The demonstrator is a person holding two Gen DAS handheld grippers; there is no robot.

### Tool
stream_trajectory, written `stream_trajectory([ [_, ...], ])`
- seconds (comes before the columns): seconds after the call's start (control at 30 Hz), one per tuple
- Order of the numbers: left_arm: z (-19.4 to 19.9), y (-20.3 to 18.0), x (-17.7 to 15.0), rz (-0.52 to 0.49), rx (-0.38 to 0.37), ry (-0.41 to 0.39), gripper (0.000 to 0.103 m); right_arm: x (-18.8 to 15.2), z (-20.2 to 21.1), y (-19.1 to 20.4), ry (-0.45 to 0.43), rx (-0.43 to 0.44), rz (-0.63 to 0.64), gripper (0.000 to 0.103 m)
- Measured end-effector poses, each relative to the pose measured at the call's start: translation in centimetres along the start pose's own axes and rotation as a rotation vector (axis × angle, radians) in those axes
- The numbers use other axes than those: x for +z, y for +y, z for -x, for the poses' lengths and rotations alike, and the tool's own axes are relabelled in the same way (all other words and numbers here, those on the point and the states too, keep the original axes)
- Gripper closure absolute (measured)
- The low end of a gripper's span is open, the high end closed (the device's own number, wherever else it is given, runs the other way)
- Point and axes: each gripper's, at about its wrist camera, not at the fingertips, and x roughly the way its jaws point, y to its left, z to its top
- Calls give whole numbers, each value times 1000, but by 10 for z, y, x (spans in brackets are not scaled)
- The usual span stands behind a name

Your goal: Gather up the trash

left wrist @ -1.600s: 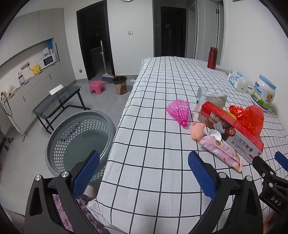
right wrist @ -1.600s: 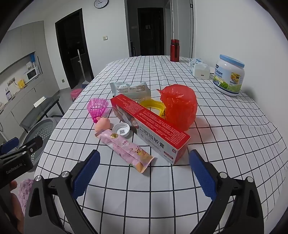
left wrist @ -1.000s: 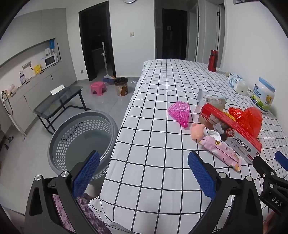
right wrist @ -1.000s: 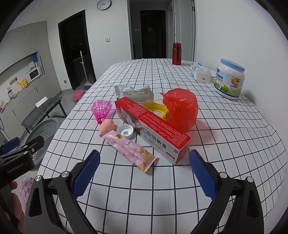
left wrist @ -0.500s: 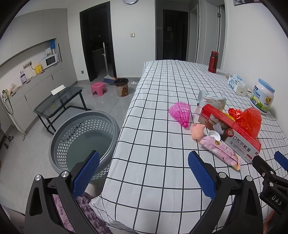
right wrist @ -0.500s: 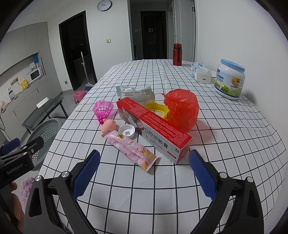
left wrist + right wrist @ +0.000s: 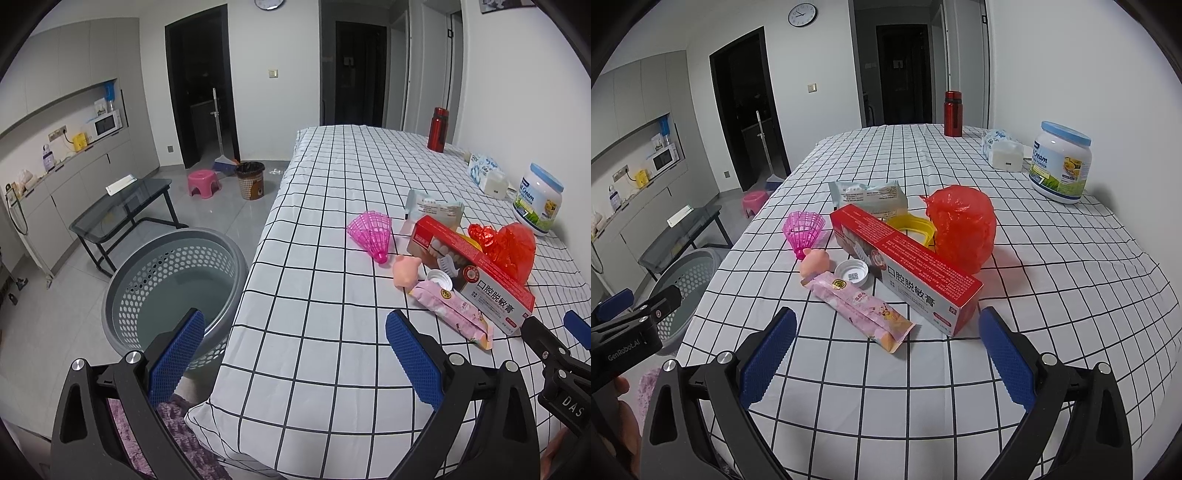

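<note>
A cluster of trash lies on the checked table (image 7: 1052,295): a red toothpaste box (image 7: 905,264), a pink snack wrapper (image 7: 860,310), a white cap (image 7: 852,272), a small pink pig toy (image 7: 814,263), a pink shuttlecock (image 7: 804,229), a red plastic bag (image 7: 962,226), a yellow piece (image 7: 910,226) and a grey-green packet (image 7: 870,195). My right gripper (image 7: 886,354) is open and empty just in front of the wrapper. My left gripper (image 7: 293,356) is open and empty over the table's near left corner, beside the grey laundry basket (image 7: 173,284) on the floor.
A milk powder jar (image 7: 1062,166), a tissue pack (image 7: 1001,147) and a red flask (image 7: 953,112) stand along the far right of the table. On the floor are a glass side table (image 7: 122,210), a pink stool (image 7: 202,181) and a small bin (image 7: 250,179).
Both grippers have drawn back and up slightly, so the trash and basket look a little farther away. Both stay open and empty; nothing on the table moved.
</note>
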Motion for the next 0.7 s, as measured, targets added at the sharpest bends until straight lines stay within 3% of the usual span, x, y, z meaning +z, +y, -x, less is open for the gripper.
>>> stream_trajectory([
  [0.7,1,1,0,4,-1,-2,6,-3,-3,1,9,13,-4,9],
])
